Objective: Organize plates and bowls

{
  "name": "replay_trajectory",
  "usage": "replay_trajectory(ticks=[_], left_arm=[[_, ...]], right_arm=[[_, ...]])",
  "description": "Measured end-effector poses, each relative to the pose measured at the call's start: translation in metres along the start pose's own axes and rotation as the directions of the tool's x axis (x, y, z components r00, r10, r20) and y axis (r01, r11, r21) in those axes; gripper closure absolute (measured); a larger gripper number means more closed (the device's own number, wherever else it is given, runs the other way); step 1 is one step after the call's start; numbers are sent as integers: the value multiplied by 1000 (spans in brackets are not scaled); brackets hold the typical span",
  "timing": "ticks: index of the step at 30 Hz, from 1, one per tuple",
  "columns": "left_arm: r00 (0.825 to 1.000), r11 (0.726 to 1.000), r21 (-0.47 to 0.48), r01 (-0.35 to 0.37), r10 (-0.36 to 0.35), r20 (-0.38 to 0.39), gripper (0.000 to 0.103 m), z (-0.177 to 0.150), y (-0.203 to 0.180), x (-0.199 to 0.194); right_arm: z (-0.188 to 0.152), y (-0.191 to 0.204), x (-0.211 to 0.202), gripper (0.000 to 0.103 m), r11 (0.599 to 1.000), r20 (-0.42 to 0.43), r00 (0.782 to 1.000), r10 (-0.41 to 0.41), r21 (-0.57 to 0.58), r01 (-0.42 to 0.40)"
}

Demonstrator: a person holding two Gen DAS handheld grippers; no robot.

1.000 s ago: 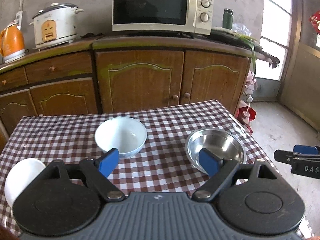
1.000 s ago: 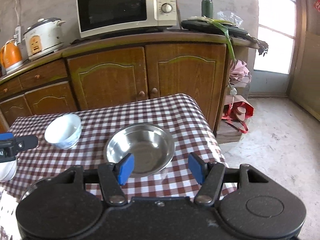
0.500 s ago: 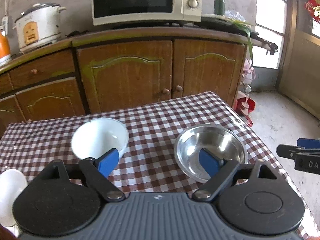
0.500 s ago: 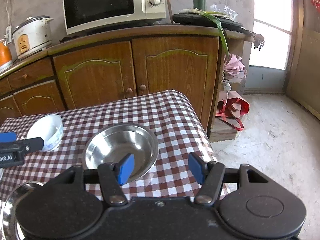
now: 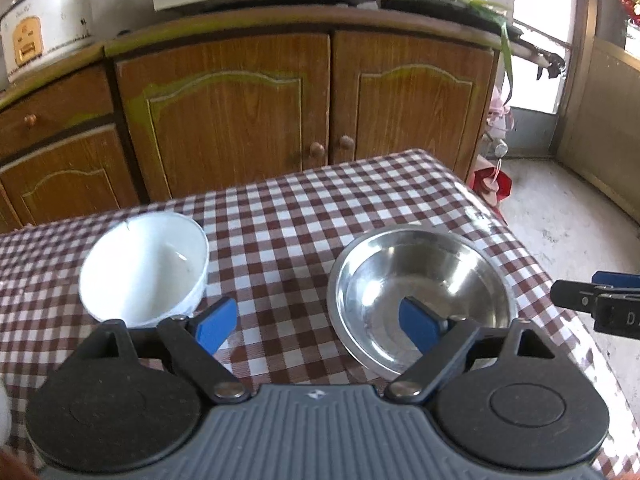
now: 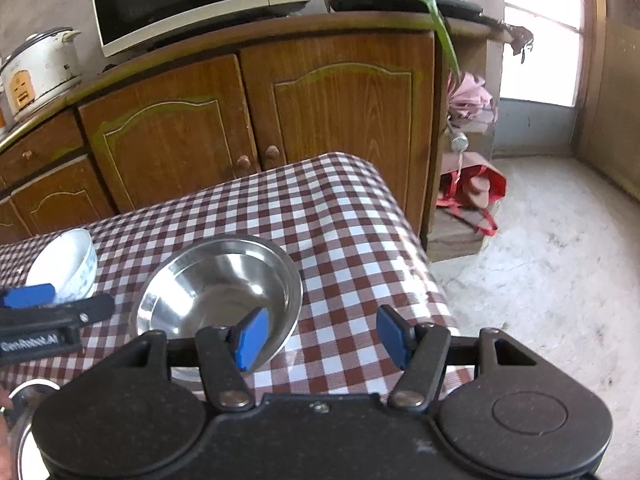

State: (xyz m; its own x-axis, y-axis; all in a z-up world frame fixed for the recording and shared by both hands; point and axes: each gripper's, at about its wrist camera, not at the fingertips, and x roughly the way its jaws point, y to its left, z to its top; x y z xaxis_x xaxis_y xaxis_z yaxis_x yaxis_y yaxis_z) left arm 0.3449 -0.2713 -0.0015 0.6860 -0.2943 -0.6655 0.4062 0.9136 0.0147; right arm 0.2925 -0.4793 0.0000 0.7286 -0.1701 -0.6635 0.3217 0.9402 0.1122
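On the checked table [image 5: 304,208], both grippers, left [image 5: 318,322] and right [image 6: 322,336], gape wide and empty; the right should straddle the steel bowl's [image 6: 218,280] near rim at lower left before pinching.

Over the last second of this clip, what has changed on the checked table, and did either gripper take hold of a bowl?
Both grippers moved forward and to the right, closing on the steel bowl. The left gripper now has one fingertip over the bowl's inside; the right gripper straddles its near right rim. Nothing was gripped: both remain open. The white bowl and steel bowl stayed where they were on the tablecloth.
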Motion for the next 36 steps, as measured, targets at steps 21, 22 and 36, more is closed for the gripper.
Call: replay_trajectory(ticks=[21, 22, 36], left_arm=[[998, 999, -8, 37, -38, -58, 21, -1, 5, 66], [997, 999, -6, 42, -43, -64, 23, -2, 5, 69], [988, 991, -16, 133, -134, -71, 80, -9, 5, 80]], right_arm=[[1, 7, 68, 30, 1000, -59, 998, 1, 10, -1], [0, 7, 70, 31, 1000, -59, 998, 6, 10, -5], [-8, 22, 80, 82, 999, -56, 998, 42, -18, -43]])
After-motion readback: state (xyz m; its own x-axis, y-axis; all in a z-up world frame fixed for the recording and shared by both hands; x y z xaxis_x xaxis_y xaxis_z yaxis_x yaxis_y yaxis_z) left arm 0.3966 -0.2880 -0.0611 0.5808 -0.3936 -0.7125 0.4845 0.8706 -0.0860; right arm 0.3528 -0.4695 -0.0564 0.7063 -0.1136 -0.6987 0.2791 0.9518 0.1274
